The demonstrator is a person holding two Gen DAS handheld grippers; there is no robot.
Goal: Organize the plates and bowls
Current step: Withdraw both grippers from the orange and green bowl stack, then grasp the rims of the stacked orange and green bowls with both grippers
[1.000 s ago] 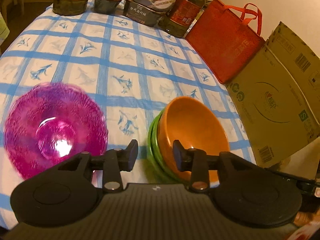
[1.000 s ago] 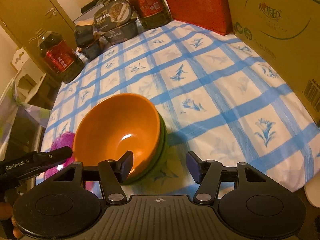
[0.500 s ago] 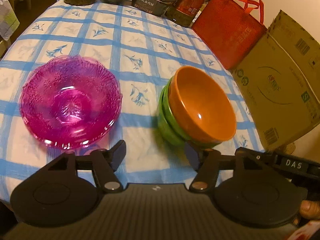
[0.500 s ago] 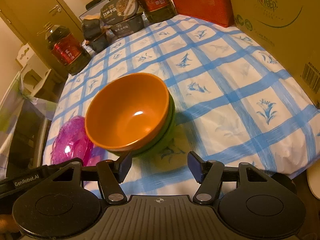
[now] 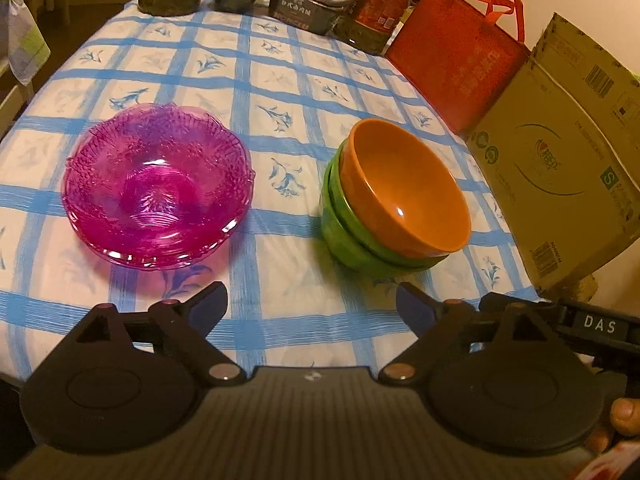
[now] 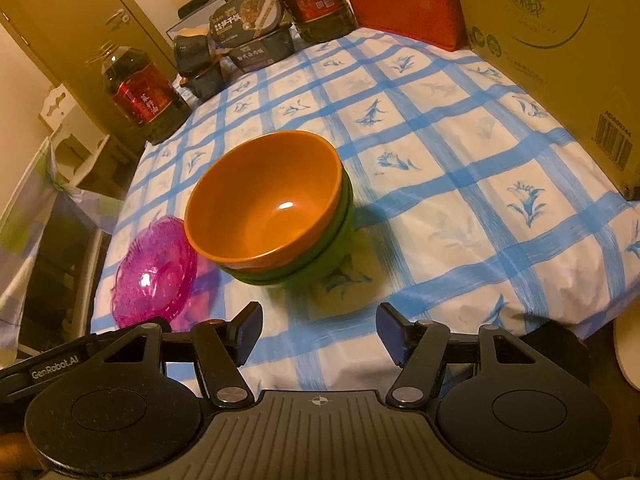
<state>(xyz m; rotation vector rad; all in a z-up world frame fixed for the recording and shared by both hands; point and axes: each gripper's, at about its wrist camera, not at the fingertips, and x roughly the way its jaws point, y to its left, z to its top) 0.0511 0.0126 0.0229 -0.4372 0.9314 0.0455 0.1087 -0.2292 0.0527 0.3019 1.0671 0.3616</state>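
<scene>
The orange bowl point(image 5: 404, 188) sits nested in a stack of green bowls point(image 5: 348, 240) on the blue-checked tablecloth point(image 5: 280, 80), mouth up but tipped, its opening leaning toward the cardboard box point(image 5: 560, 160). The stack lies just ahead of the left gripper point(image 5: 312, 308) and off its right finger; from the right gripper point(image 6: 318, 330) it lies ahead and slightly left. The pink glass plates point(image 5: 158, 184), stacked rim up and lying flat, rest ahead of the left gripper's left finger, apart from the bowls.

Both grippers angle steeply down toward the near table edge. The left gripper's jaws are opening, with only cloth between them. The right gripper's jaws stand apart and grasp nothing. A person's fingertips point(image 5: 624, 416) show at the lower right of the left view.
</scene>
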